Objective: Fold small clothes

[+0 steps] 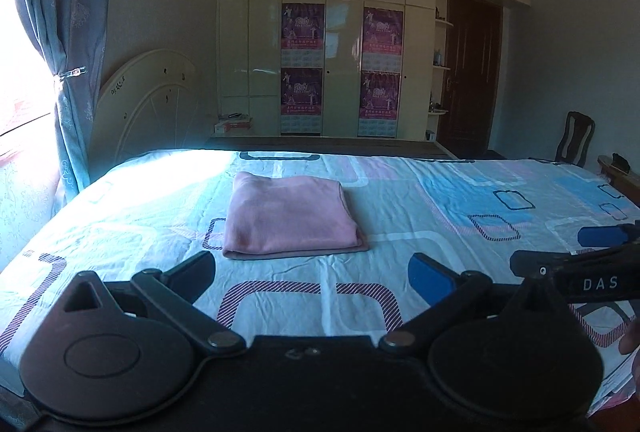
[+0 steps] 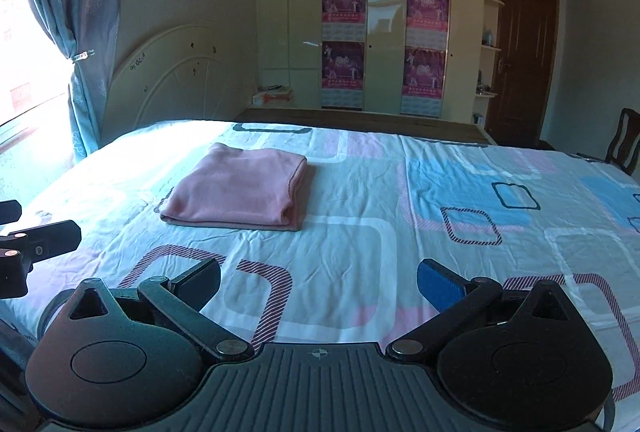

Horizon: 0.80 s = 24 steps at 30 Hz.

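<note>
A pink garment (image 1: 290, 218) lies folded into a neat rectangle on the patterned bed sheet (image 1: 420, 216); it also shows in the right wrist view (image 2: 240, 190). My left gripper (image 1: 312, 274) is open and empty, held just short of the garment's near edge. My right gripper (image 2: 320, 284) is open and empty, further back and to the right of the garment. The right gripper's fingers (image 1: 560, 252) show at the right edge of the left wrist view. The left gripper's fingers (image 2: 36, 236) show at the left edge of the right wrist view.
The bed (image 2: 440, 192) fills the foreground. A cream headboard (image 2: 176, 76) leans on the far wall by the blue curtain (image 2: 76, 32). A wardrobe with purple posters (image 2: 384, 44), a brown door (image 2: 524, 60) and a dark wooden chair (image 2: 624, 140) stand behind.
</note>
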Tool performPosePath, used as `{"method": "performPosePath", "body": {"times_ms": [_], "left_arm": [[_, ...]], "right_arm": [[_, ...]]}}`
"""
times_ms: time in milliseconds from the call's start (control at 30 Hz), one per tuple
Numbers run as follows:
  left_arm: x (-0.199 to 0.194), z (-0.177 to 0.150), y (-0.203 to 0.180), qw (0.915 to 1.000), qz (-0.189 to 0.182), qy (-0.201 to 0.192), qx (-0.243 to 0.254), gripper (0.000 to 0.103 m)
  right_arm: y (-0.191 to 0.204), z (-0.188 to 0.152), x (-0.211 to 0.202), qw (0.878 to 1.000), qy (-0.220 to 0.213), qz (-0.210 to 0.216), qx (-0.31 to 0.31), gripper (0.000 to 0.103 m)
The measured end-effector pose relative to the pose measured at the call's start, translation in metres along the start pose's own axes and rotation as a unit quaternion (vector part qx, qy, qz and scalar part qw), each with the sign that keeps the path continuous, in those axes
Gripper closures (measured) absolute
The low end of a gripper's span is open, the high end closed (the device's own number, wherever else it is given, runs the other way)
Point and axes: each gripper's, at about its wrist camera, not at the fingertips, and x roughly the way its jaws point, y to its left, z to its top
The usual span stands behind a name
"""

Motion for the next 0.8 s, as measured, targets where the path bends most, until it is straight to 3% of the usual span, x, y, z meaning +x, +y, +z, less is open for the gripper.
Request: {"method": "performPosePath", "body": {"times_ms": [267, 800], "left_arm": [[-0.01, -0.004, -0.005, 1.0, -0.004, -0.005, 0.001, 0.0], [-0.011, 0.0, -0.003, 0.9999, -0.003, -0.007, 0.007, 0.0]], "right_arm": [[-0.001, -0.005, -0.021, 1.0, -0.011, -0.002, -0.002, 0.0], [-0.006, -0.001, -0.022, 1.0, -0.017, 0.0, 0.003, 0.0]]}}
